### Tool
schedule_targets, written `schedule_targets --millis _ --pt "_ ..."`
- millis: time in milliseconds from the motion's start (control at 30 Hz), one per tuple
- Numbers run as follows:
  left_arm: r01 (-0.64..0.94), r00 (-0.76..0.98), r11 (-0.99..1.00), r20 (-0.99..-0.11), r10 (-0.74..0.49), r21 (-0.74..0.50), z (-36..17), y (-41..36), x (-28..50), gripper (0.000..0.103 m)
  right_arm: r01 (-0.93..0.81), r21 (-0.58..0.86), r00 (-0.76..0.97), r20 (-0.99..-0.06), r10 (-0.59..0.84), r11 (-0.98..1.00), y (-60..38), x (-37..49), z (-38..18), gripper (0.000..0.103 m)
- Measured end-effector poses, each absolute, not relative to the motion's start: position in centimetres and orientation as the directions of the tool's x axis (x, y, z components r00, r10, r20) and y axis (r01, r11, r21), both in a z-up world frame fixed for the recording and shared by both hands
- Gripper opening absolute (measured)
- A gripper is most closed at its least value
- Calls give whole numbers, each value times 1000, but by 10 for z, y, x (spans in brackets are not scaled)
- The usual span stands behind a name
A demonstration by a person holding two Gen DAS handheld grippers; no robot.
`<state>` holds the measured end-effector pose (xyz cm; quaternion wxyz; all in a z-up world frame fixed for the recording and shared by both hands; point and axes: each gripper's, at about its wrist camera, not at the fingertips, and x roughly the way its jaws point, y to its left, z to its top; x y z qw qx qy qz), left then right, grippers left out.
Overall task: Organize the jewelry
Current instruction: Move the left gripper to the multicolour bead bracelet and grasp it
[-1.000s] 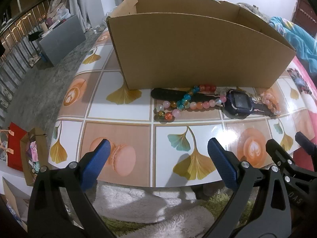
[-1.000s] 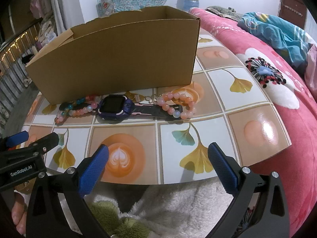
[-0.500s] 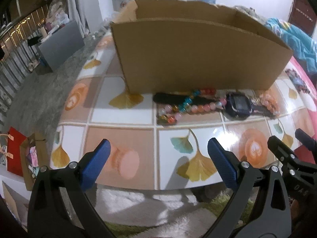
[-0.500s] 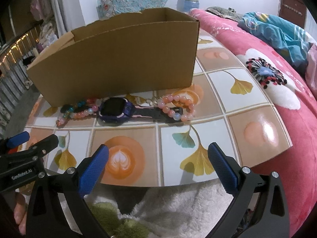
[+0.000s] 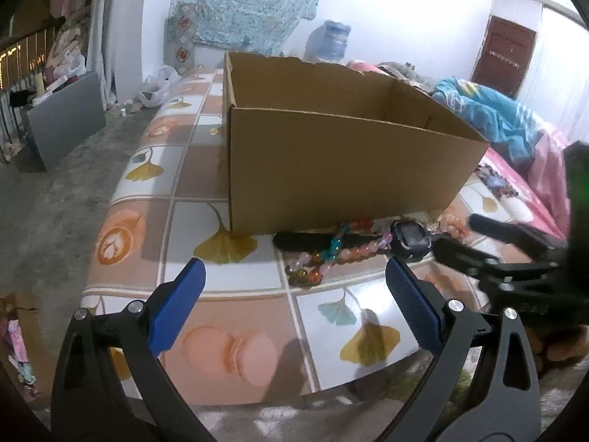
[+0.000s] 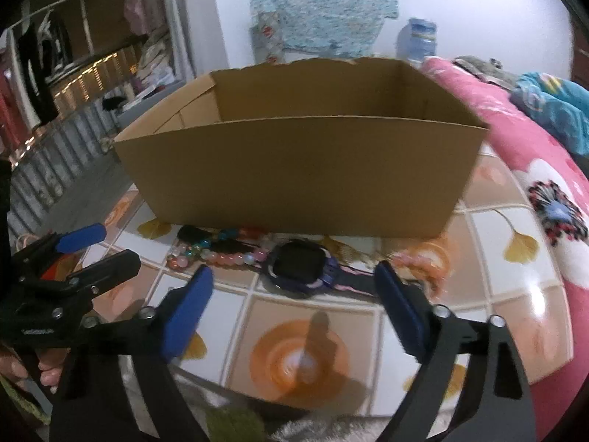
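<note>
A purple watch [image 6: 300, 267] lies on the patterned table [image 6: 515, 294] in front of an open cardboard box [image 6: 294, 169]. A multicolour bead bracelet [image 6: 217, 252] lies across its strap on the left, and a pink bead bracelet [image 6: 416, 261] on the right. My right gripper [image 6: 294, 276] hangs just short of the watch with its jaws closing; the pads touch nothing. My left gripper [image 5: 292, 269] stands open above the table's front, short of the multicolour bracelet [image 5: 331, 254]. The left wrist view also shows the watch [image 5: 410, 237], the box [image 5: 342, 169] and my right gripper [image 5: 489, 243].
A bed with a pink cover [image 6: 545, 169] and a blue blanket [image 5: 493, 121] borders the table on the right. A water jug [image 5: 333, 42] stands behind the box. A grey panel [image 5: 62, 118] leans on the floor at the left. A fluffy rug [image 5: 287, 420] lies below the table's edge.
Both grippers moved closer to the table and tipped up, so the box's inside now shows. The right gripper's jaws have narrowed and it came nearer the watch.
</note>
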<state>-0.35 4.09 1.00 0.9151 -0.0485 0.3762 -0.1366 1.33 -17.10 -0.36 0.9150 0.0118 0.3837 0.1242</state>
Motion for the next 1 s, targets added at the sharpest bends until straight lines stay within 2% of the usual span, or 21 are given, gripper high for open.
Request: schedule_targets --millis 100,300,333,367,433,467,600,667,867,933,1000 --pt "230 662 951 -683 -309 -207 5 36 5 95 -239 120 657 -711 252 964 -163 23 -6 77" --pt "280 688 958 -684 -241 -56 3 18 14 93 -239 115 653 -716 247 964 -161 32 -8 76" --pt "298 693 954 -680 -240 -32 4 14 14 86 -237 113 652 -718 244 965 -162 33 -9 76" --pt "313 693 950 -679 -240 -17 6 13 10 72 -236 114 650 -720 244 965 -162 34 -10 75" --pt "343 673 939 -702 -234 16 3 5 11 64 -231 121 643 -726 245 965 -163 35 -13 74" --pt "358 659 933 -714 -238 20 1 3 12 56 -230 125 639 -728 246 965 -163 36 -14 74" --pt "393 622 919 -738 -260 7 -2 -5 16 46 -231 131 640 -726 251 964 -164 35 -15 73" --pt "401 614 916 -749 -248 25 -5 -10 19 36 -228 133 645 -721 252 965 -166 33 -14 73" --pt "399 590 916 -778 -214 50 -13 -17 26 21 -209 154 663 -703 256 966 -174 25 -11 72" --pt "403 574 915 -784 -237 19 -11 -16 27 9 -199 164 670 -697 256 966 -179 22 -10 70" --pt "408 532 910 -792 -300 -71 -7 -11 30 8 -191 179 674 -691 261 965 -184 19 -10 68"
